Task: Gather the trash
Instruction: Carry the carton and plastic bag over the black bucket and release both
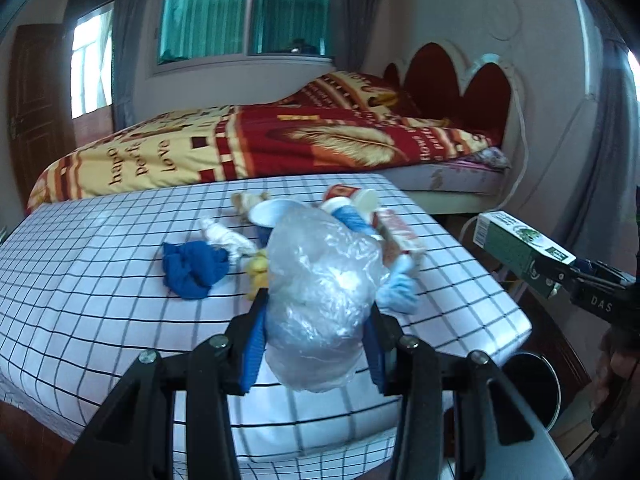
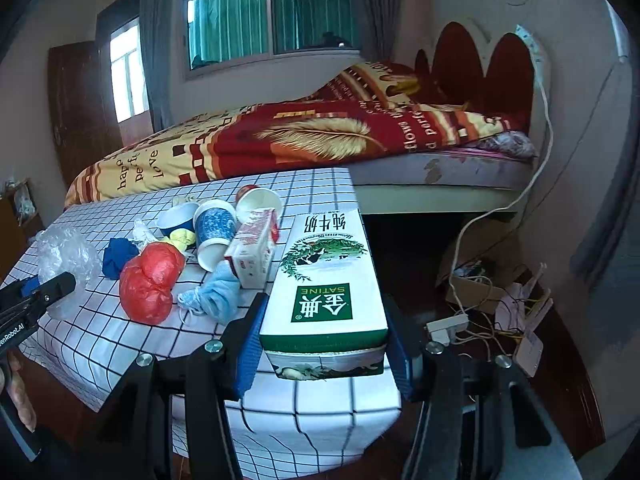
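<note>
A: What is the biggest thing in the room?

B: The bed [image 2: 280, 140] under a red and yellow quilt [image 1: 240, 140], against the wall below the window [image 2: 268, 12]. In front of it stands a table with a white checked cloth [image 1: 100, 300].

A: And the trash?

B: Most of it lies in a heap toward the table's far right corner. A crumpled red plastic bag [image 2: 150, 280] sits nearest the front of the heap, with a dark blue cloth [image 2: 116, 258] just to its left. Behind them are a blue patterned paper cup [image 2: 214, 232] on its side, a red and white cup [image 2: 258, 200] near the far edge, and a small red and white carton [image 2: 256, 248] touching the blue cup. A pale blue cloth [image 2: 218, 294] lies against that carton's near end.

A: What are the grippers doing?

B: The left gripper [image 1: 316, 340] is clamped on a crumpled clear plastic bag [image 1: 324, 288], held above the table's near edge. The right gripper [image 2: 324, 344] grips a green and white milk carton [image 2: 328, 280] by its near end, over the table's right edge. Its blue pads [image 2: 250, 344] press both sides of the carton.

A: Anything off the table?

B: A dark bin [image 1: 532, 384] stands on the floor by the table's near right corner. A white cable [image 2: 480, 240] and a power strip [image 2: 448, 326] lie on the floor to the right.
</note>
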Tool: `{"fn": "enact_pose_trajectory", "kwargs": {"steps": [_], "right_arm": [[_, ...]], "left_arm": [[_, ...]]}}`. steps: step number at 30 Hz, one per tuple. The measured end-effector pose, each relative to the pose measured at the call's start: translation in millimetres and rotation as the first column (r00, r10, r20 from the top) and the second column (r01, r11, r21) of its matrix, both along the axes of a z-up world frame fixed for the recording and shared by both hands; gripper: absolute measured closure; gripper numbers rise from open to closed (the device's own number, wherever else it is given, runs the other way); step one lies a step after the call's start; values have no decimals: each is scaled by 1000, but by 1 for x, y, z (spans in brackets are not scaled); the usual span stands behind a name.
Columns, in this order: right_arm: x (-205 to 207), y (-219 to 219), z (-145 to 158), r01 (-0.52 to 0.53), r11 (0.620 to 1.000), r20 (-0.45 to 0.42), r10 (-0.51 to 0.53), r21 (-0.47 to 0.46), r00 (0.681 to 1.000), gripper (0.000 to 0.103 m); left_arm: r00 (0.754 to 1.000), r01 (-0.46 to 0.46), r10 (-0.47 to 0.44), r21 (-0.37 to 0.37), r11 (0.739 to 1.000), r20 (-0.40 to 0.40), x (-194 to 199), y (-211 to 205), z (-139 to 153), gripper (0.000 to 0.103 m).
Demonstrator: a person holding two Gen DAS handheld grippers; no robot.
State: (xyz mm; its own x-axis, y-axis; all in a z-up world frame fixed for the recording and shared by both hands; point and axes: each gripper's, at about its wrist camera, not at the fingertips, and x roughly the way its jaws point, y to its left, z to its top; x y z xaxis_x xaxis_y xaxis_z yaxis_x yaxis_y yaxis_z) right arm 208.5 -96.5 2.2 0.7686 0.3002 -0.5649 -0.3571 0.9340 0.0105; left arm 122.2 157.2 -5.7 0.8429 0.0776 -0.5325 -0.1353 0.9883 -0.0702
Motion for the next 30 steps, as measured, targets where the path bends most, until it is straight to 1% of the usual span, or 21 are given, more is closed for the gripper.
{"fn": "enact_pose_trajectory", "kwargs": {"steps": [5,8,12,16,20,22,28,30], "right_arm": [[-14,-29,3,38,999,10,-38,-4,999,47],[-22,-54,3,77,997,7,-77,0,997,47],[-32,-88,0,130,991,-1,-130,-4,991,47],[-43,-123,-8,184,983,-12,-185,-17,983,47],[-52,-162,-18,241,970,-36,-242,-25,970,47],[-57,-181,-26,264,964,-54,-265,-29,963,47],[-66,-221,-50,300,953,-103,-304,-48,947,47],[-68,-234,-61,303,952,-130,-307,-47,943,47]], "left_arm": [[996,84,-84,0,996,2,3,-34,1,59],[991,136,-136,-4,991,2,5,-55,1,59],[976,217,-217,-4,976,-2,10,-88,0,59],[955,296,-296,-10,955,-9,13,-123,-3,59],[924,380,-380,-16,925,-31,15,-158,-10,59],[904,424,-424,-20,906,-48,15,-179,-15,59],[829,544,-545,-45,838,-126,20,-241,-40,59],[808,567,-569,-61,822,-155,22,-255,-50,59]]}}
